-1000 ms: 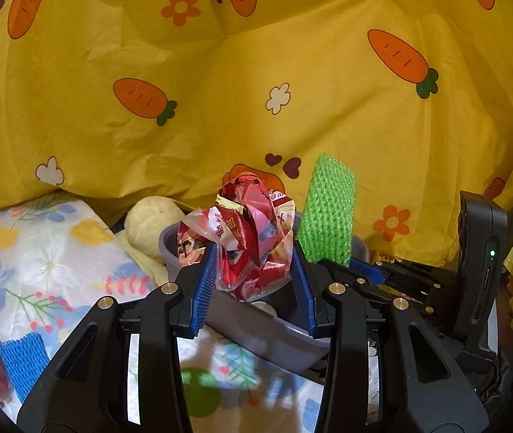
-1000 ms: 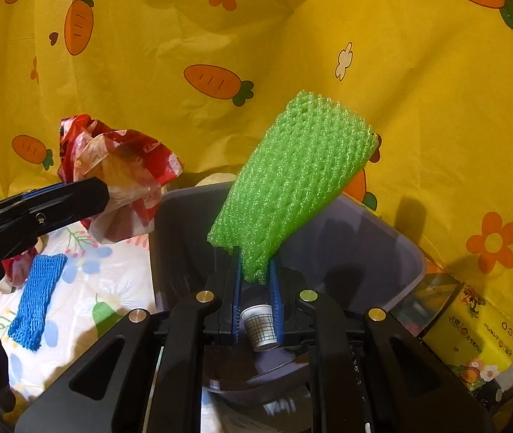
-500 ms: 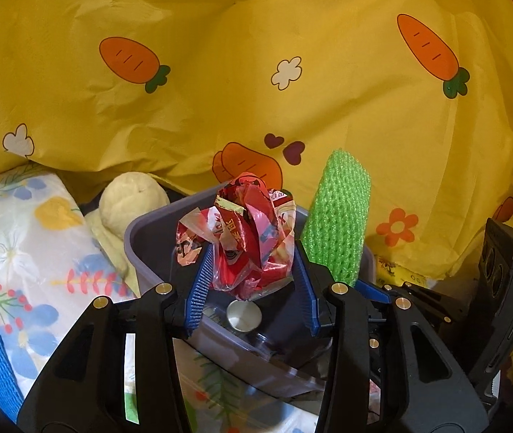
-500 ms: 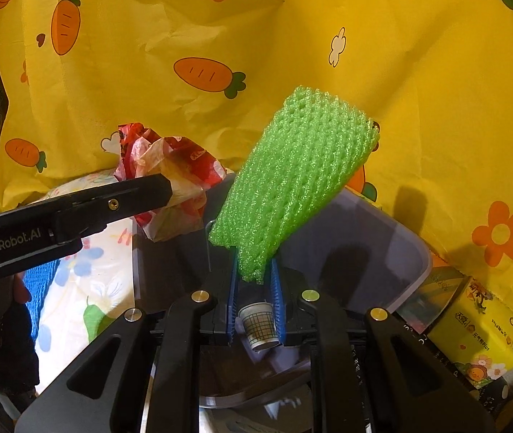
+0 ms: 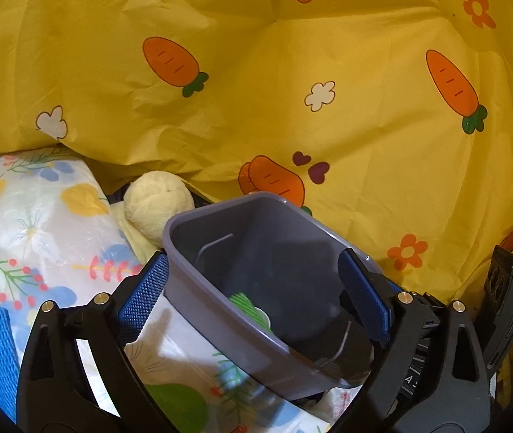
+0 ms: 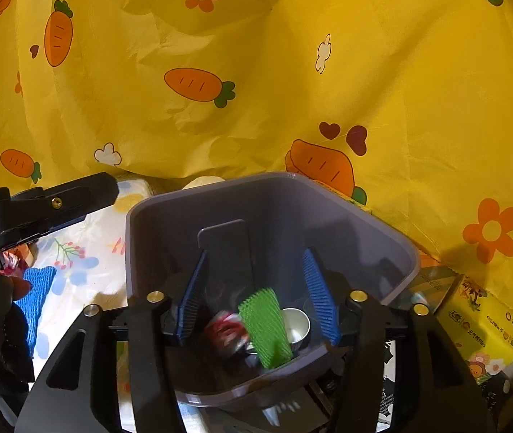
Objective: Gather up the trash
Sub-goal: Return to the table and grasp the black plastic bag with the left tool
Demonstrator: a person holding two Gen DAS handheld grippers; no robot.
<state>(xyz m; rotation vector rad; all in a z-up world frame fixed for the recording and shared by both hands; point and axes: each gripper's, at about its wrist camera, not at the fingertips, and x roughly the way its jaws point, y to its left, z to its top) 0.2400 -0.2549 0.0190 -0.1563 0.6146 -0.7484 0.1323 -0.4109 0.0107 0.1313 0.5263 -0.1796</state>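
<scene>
Now that both grippers' jaws are opening empty, left gripper point(image 5: 254, 294) and right gripper point(image 6: 260, 299), the green foam net point(image 6: 265, 328) and red wrapper point(image 6: 225, 332) have dropped into the grey bin point(image 6: 382, 245), leaving the blue net point(image 6: 36, 296) on the floral surface.

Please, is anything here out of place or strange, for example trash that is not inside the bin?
Yes. A blue foam net lies on the flowered sheet, left of the bin, not inside it. The green net, red wrapper and cup are inside. The bin looks tilted, but the fisheye may cause that.
</scene>
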